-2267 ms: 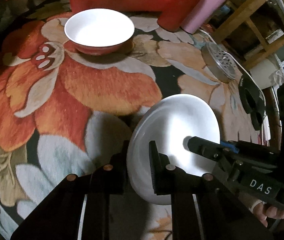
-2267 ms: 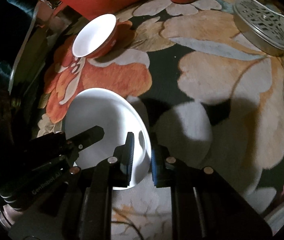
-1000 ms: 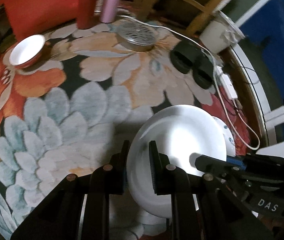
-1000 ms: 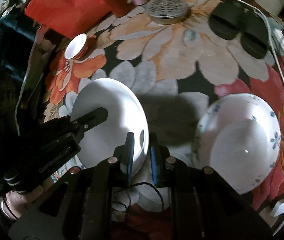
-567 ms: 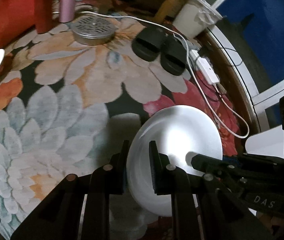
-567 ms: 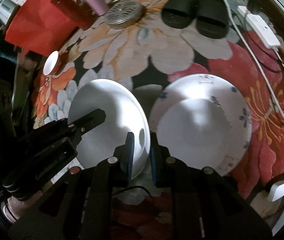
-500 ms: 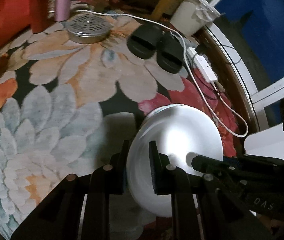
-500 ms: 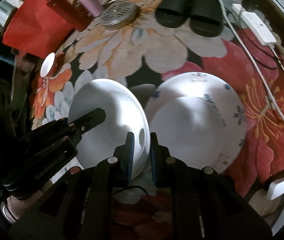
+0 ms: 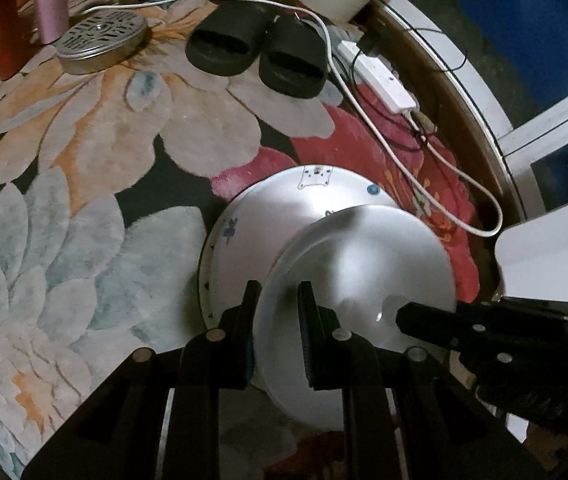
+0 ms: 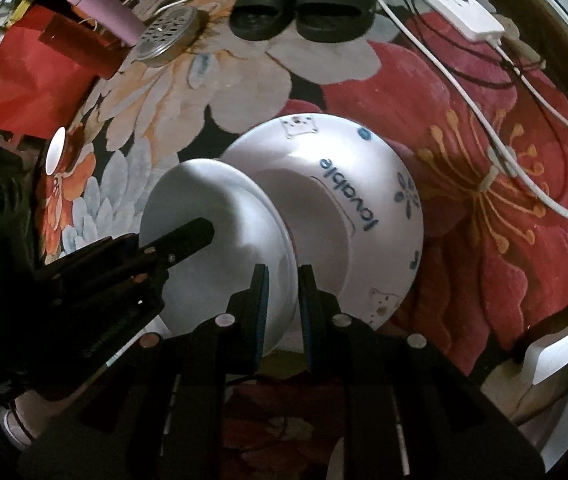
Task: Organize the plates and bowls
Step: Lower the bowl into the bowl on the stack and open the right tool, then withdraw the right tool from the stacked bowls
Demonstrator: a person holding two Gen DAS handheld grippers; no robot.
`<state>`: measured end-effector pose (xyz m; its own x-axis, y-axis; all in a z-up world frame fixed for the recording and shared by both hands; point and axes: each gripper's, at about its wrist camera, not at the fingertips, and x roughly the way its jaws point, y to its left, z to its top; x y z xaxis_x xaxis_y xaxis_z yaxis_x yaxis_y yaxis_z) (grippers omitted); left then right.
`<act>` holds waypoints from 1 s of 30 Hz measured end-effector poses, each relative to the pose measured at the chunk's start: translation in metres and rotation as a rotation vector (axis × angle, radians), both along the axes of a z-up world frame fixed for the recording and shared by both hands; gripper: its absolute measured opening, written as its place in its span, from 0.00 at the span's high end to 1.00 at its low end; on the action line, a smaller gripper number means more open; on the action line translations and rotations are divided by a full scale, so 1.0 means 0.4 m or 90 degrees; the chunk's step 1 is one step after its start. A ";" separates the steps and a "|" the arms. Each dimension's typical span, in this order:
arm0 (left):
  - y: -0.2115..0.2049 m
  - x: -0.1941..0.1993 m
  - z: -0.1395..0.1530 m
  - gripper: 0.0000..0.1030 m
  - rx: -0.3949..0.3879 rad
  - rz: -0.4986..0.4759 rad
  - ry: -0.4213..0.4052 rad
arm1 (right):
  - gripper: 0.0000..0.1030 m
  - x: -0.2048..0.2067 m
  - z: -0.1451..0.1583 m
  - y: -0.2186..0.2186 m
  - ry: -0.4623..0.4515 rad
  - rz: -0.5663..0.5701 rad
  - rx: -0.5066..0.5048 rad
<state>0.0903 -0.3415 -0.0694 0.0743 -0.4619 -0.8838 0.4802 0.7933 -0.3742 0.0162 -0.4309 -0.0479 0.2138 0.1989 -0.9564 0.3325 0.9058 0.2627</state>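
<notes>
**White plate held by both claws above the printed plate**

White plain plate [image 9: 358, 264] sits between us: left claw [image 9: 276, 332] pinches its near-left rim, right claw [image 10: 282, 308] pinches the opposite rim. Both sets of jaws are nearly together, pads pressed on the rim, one inside and one outside. Plate is tilted in both wrist views.

Under it, on the floral rug [image 9: 84, 208], lies a larger printed plate [image 10: 364, 184] with blue flowers, small bear drawings and the word "lovable". The held plate overlaps it in both views; we cannot tell whether they touch.

Far side of the rug, seen from the right wrist: small red bowl [image 10: 55, 156] with white inside, well apart from the plates. Also a perforated metal lid [image 9: 100, 42], a pair of black slippers [image 9: 256, 50], a white power strip [image 9: 380, 80] with a white cable [image 9: 404, 148] running past the printed plate.
</notes>
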 end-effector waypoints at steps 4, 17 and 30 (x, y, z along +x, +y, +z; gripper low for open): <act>-0.006 0.002 -0.006 0.83 0.013 0.001 -0.014 | 0.85 -0.004 -0.019 -0.022 0.008 -0.009 -0.002; 0.057 0.022 0.008 0.23 -0.020 0.050 -0.017 | 0.82 0.009 0.023 -0.022 -0.026 -0.004 -0.022; 0.118 0.029 0.023 0.02 0.000 0.080 -0.032 | 0.06 0.017 0.056 0.027 -0.054 0.015 -0.113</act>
<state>0.1020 -0.2944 -0.0600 0.1764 -0.4459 -0.8775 0.3953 0.8485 -0.3518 0.0230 -0.4200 -0.0254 0.2928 0.0350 -0.9555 0.2946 0.9474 0.1250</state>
